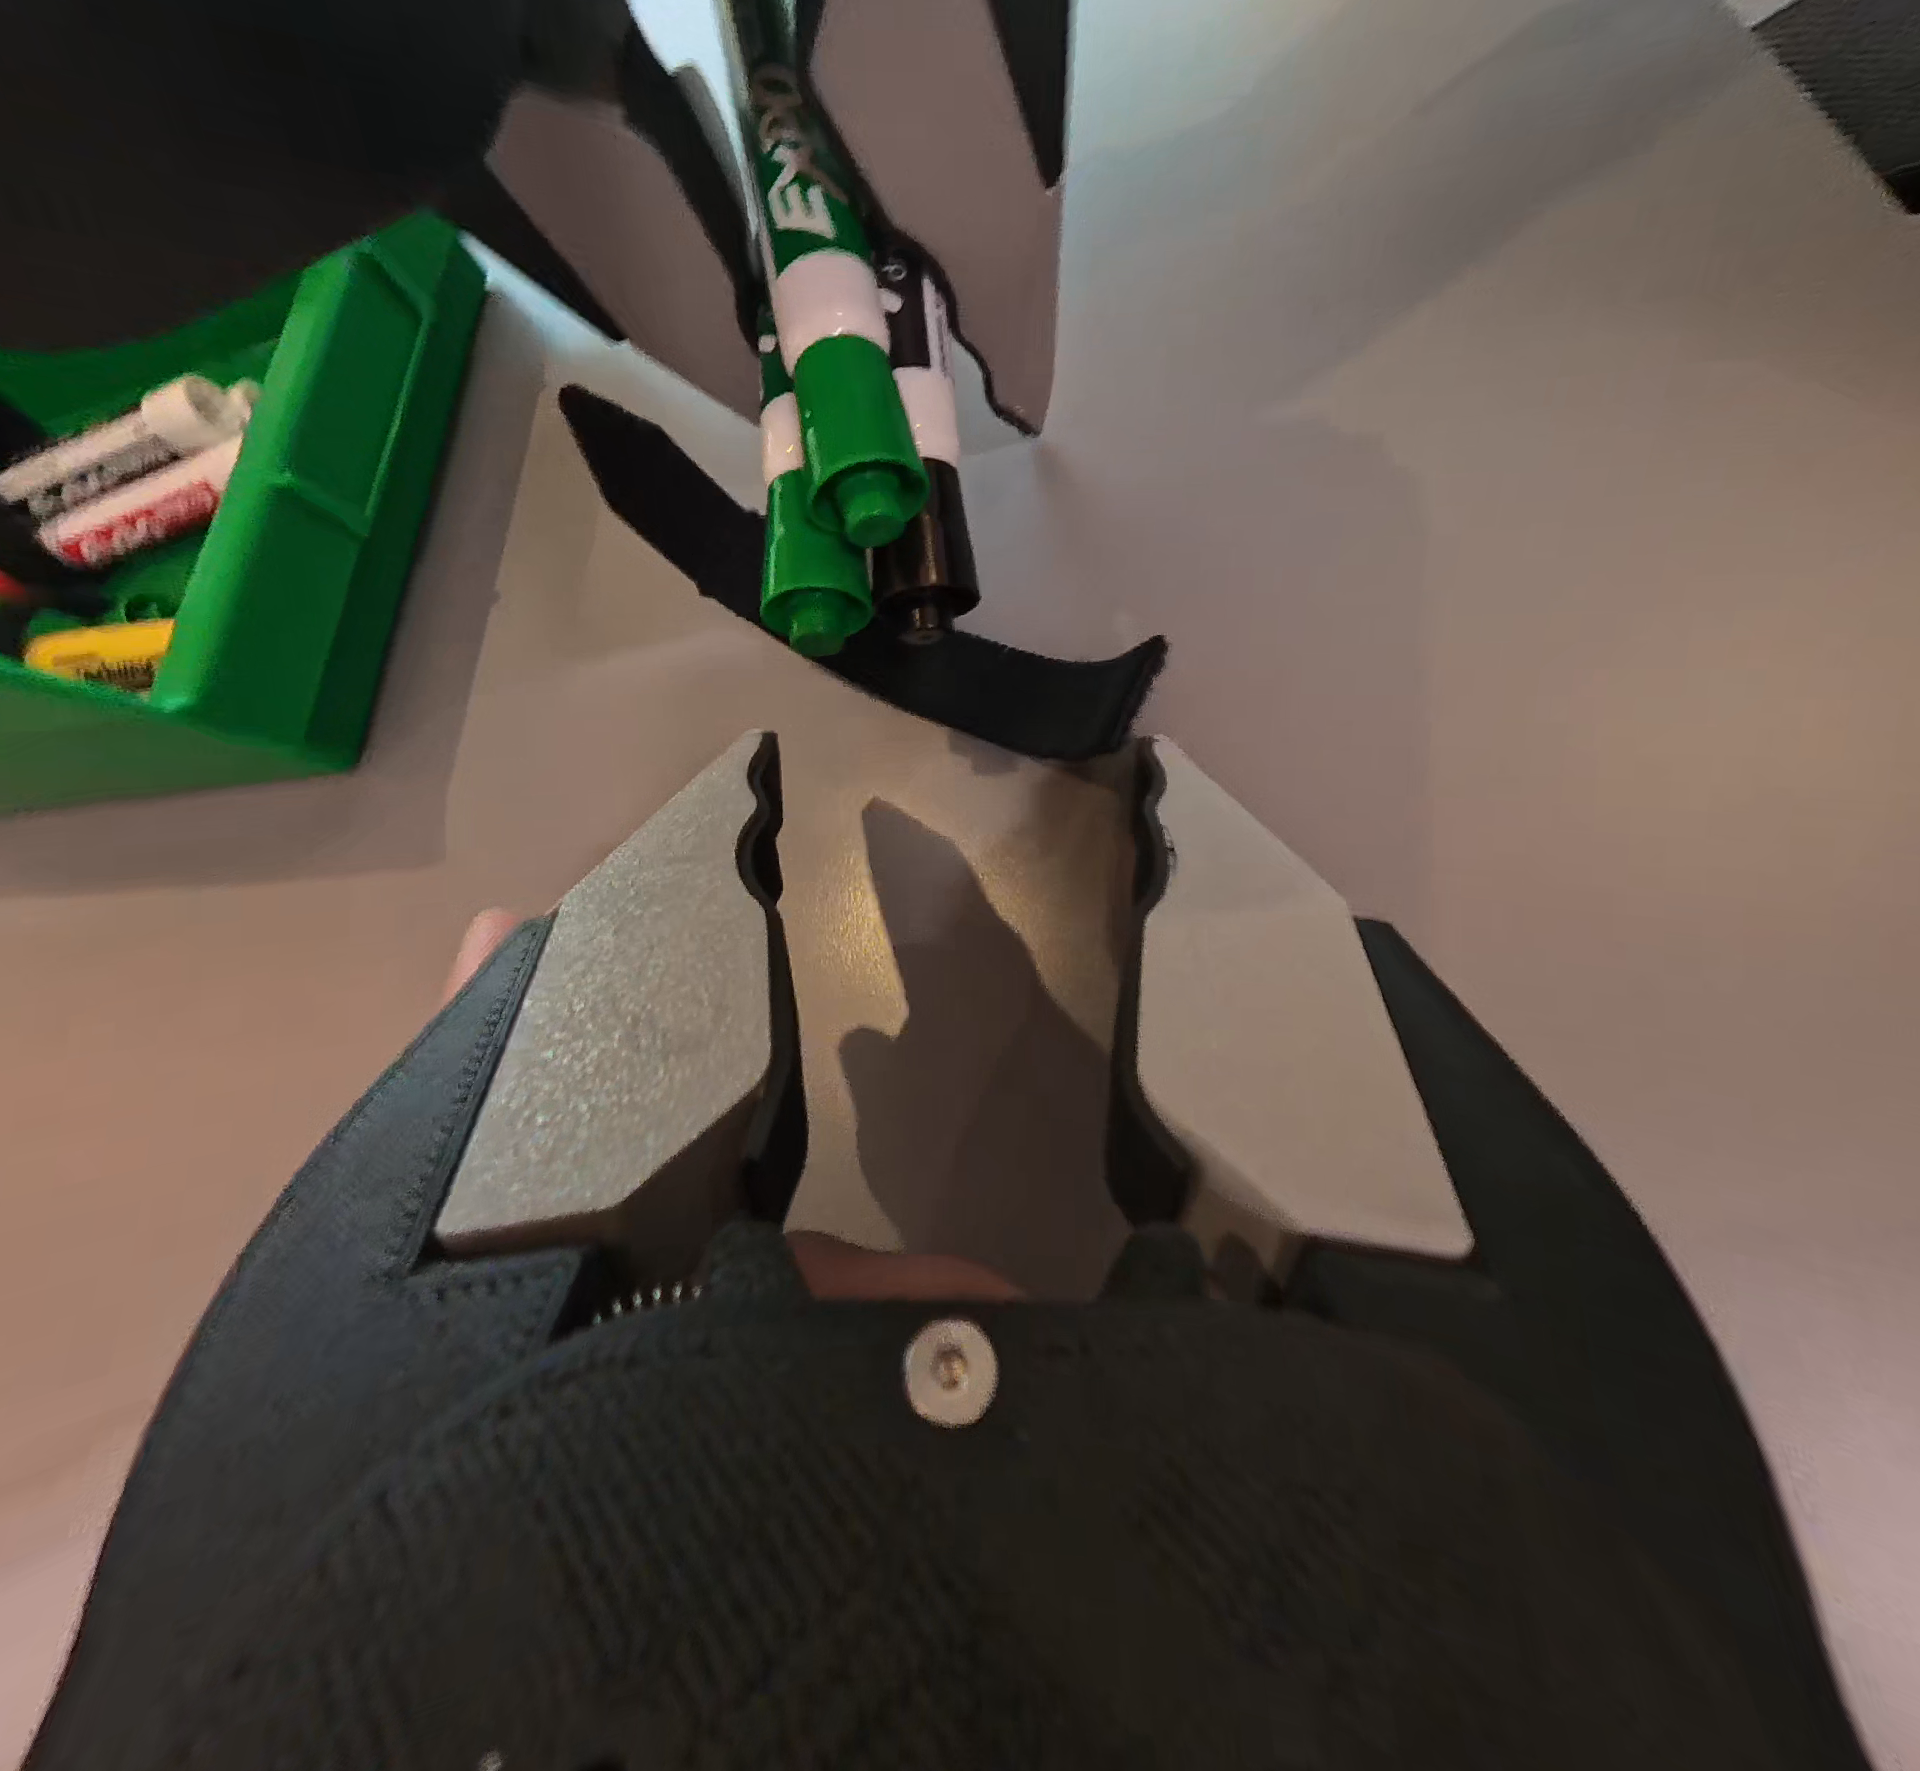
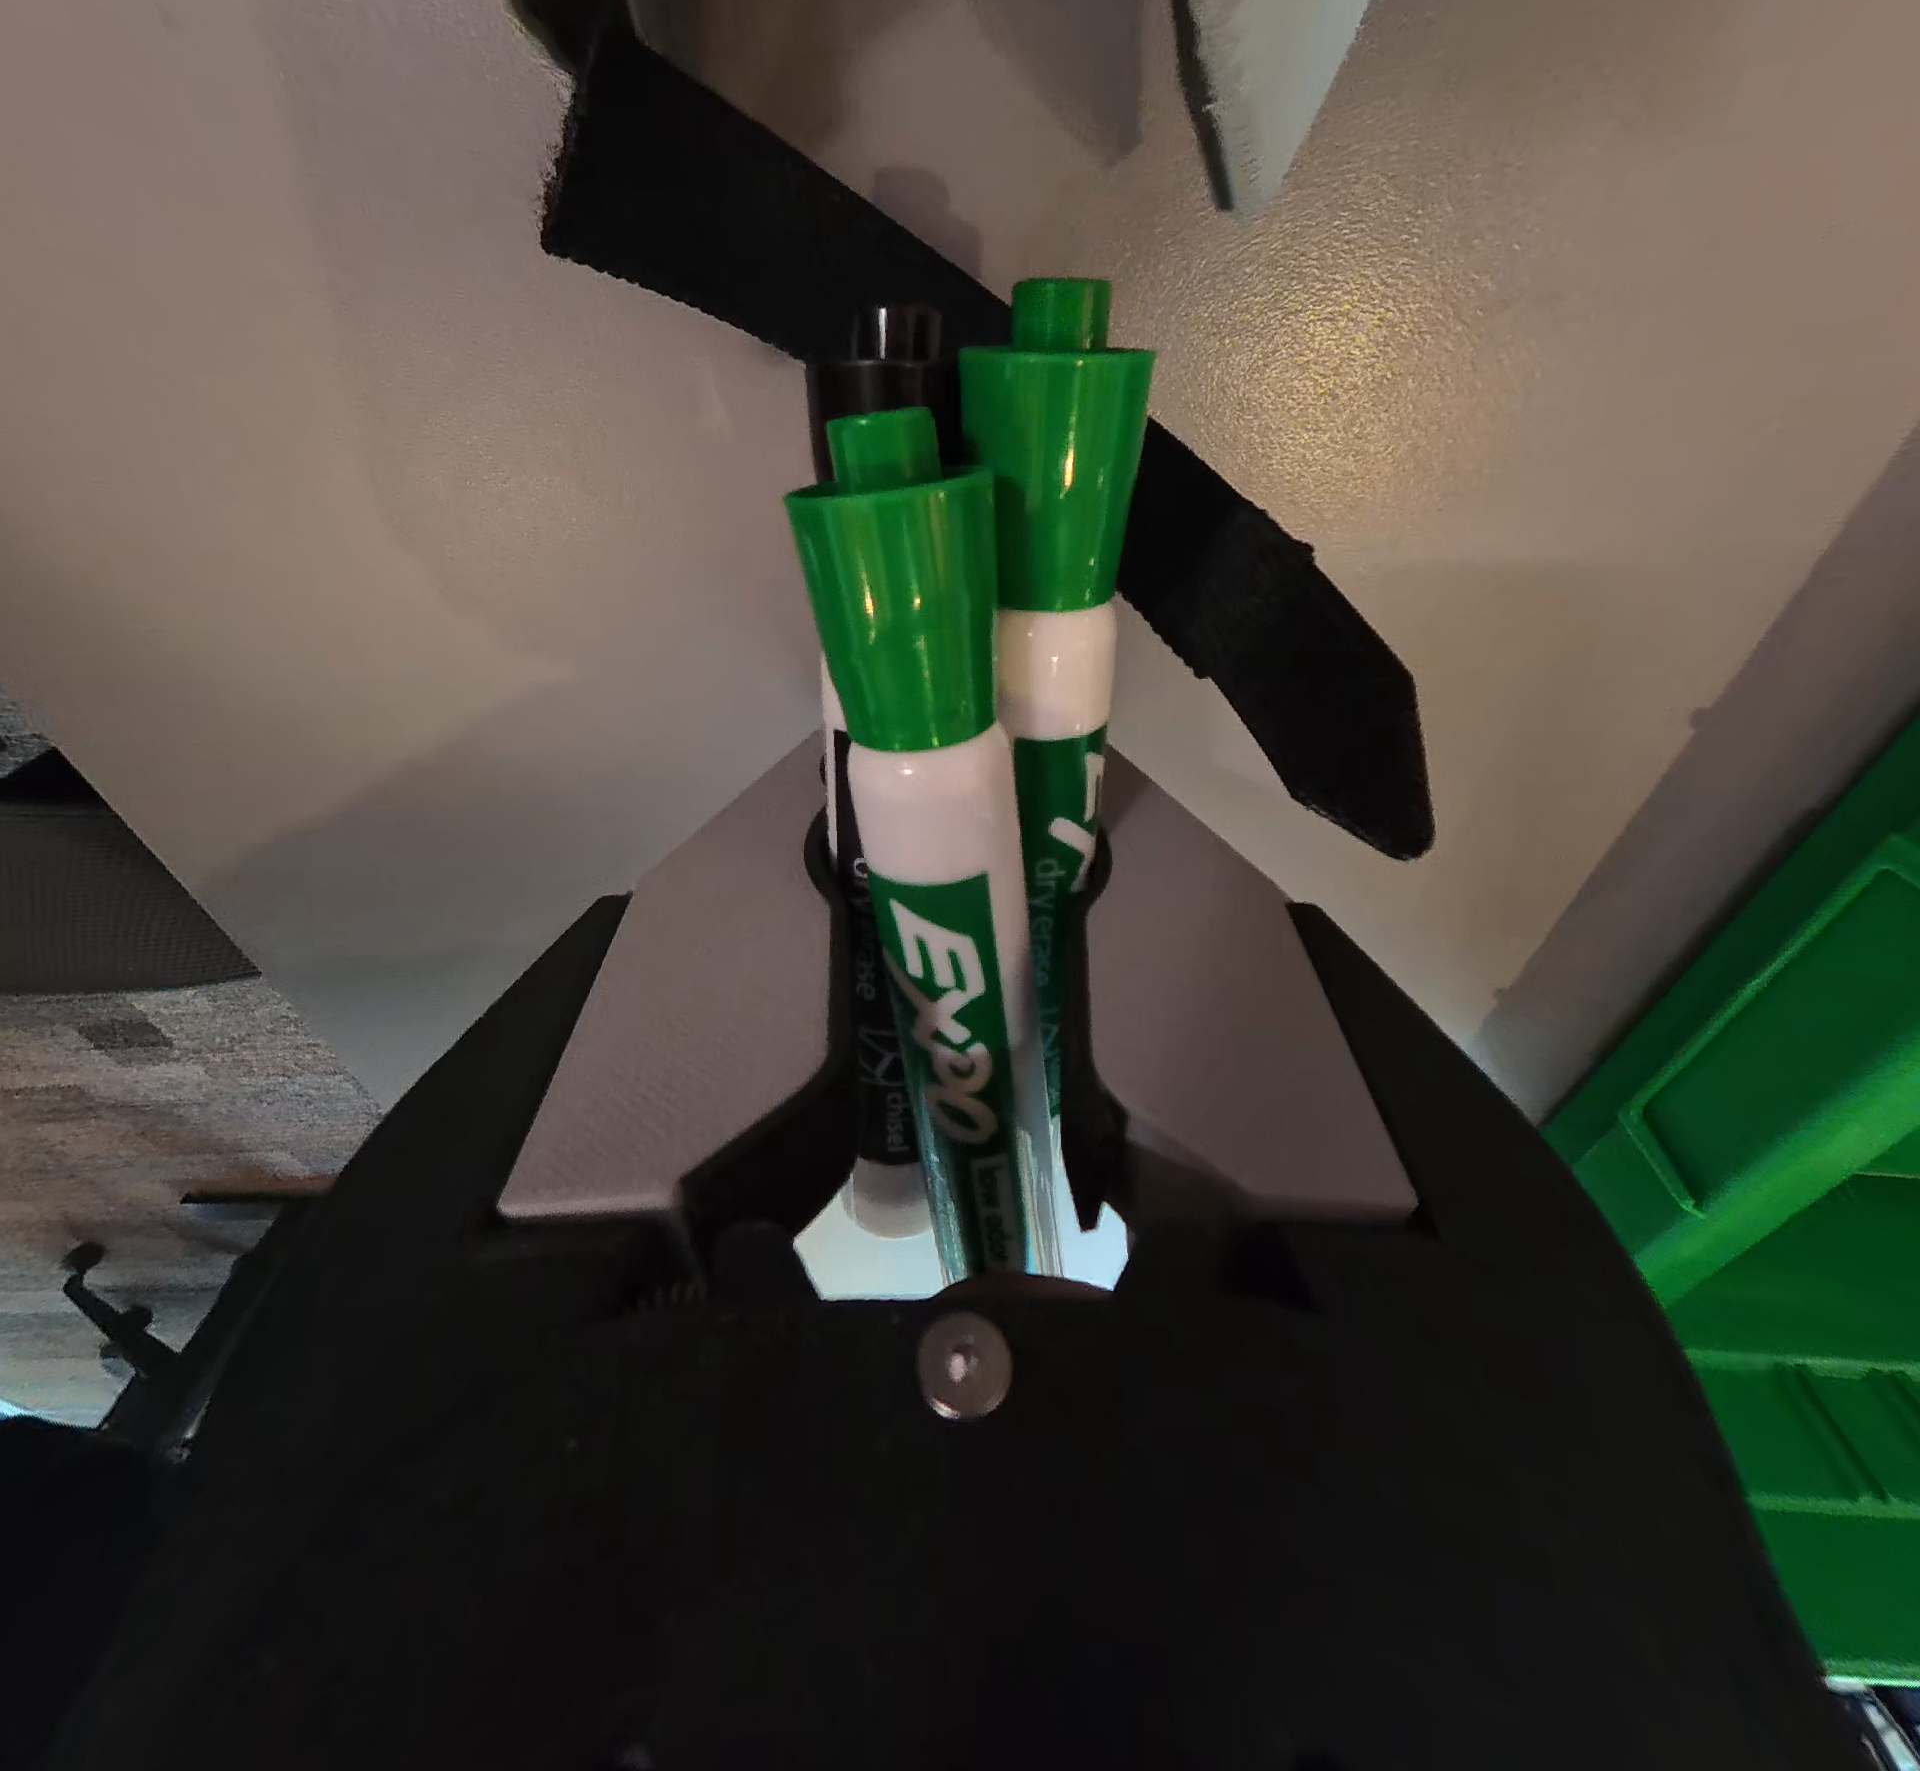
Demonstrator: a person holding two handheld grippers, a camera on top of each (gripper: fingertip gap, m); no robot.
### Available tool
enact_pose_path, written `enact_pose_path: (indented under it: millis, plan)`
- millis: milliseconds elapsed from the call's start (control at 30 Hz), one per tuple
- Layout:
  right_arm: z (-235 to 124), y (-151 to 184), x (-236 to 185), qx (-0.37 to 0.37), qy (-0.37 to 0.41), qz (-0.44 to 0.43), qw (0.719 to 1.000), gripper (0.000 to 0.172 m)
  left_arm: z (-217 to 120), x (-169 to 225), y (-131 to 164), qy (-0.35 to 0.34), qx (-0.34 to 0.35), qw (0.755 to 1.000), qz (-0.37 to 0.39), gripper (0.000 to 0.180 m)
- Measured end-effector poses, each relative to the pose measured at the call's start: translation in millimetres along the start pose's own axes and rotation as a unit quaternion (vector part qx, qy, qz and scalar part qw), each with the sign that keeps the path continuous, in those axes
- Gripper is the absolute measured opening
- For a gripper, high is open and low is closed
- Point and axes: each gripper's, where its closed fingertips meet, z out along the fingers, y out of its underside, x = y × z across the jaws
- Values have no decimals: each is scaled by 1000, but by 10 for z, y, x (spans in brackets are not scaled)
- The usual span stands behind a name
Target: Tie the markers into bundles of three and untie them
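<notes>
Right claw (image 2: 961,848) clamps three markers (image 2: 935,682), caps over black strap (image 1: 935,682) on desk (image 1: 1455,578). Left claw (image 1: 956,786) agape, empty; strap's free end at its 1 o'clock, nearest it.

markers (image 2: 935,682) between right tongs (image 2: 961,848), over strap (image 1: 935,693); bin (image 1: 281,526) left

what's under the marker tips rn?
A black strap lies flat on the white table, crossing beneath the three markers. The strap's middle is covered by them.
</notes>
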Motion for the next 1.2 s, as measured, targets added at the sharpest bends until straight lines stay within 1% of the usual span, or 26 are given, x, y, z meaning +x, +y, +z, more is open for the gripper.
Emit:
enact_pose_path:
  millis: [33, 100, 167, 200, 267, 300, 333, 433, 533, 667, 800, 967, 1033, 1200]
  plan:
    - [0, -1, 0, 2, 0, 2, 1000, 37, -13, 2, -19, 7, 12, 1000, 15, 66]
    - [0, -2, 0, 6, 1, 4, 1000, 37, -13, -28, 33, 17, 7, 999, 34, 67]
    - [0, -4, 0, 9, 0, 8, 1000, 37, -16, -26, 65, 42, 6, 998, 37, 66]
    - [-1, -5, 0, 11, -2, 9, 1000, 37, -25, -18, 76, 59, 8, 998, 35, 70]
    - [-2, -9, 1, 14, -5, 13, 1000, 37, -35, -25, 99, 87, 7, 996, 20, 92]
    - [-2, -10, 2, 14, -6, 15, 1000, 37, -34, -30, 110, 100, 5, 995, 10, 99]
    - [-3, -10, 2, 15, -7, 16, 1000, 37, -28, -33, 109, 112, 5, 994, -1, 101]
    - [-3, -11, 2, 17, -7, 17, 1000, 37, 24, -89, 127, 112, -9, 993, -29, 83]
    - [-5, -13, 0, 22, -10, 20, 1000, 37, 32, -131, 129, 93, -10, 995, -25, 82]
    - [-3, -13, 0, 18, -7, 19, 1000, 36, 32, -282, 91, 50, 6, 998, -27, 84]
    - [-3, -15, 1, 14, -5, 19, 1000, 37, 40, -241, 61, 61, 9, 997, -39, 84]
    - [-2, -17, 0, 15, -4, 21, 1000, 37, 97, -108, 9, 69, 3, 998, -14, 86]
    - [-3, -17, 0, 15, -4, 22, 1000, 37, 114, -99, 30, 66, -6, 998, -8, 88]
    - [-2, -20, 0, 13, -4, 24, 1000, 37, 102, -126, 23, 62, -2, 998, -20, 89]
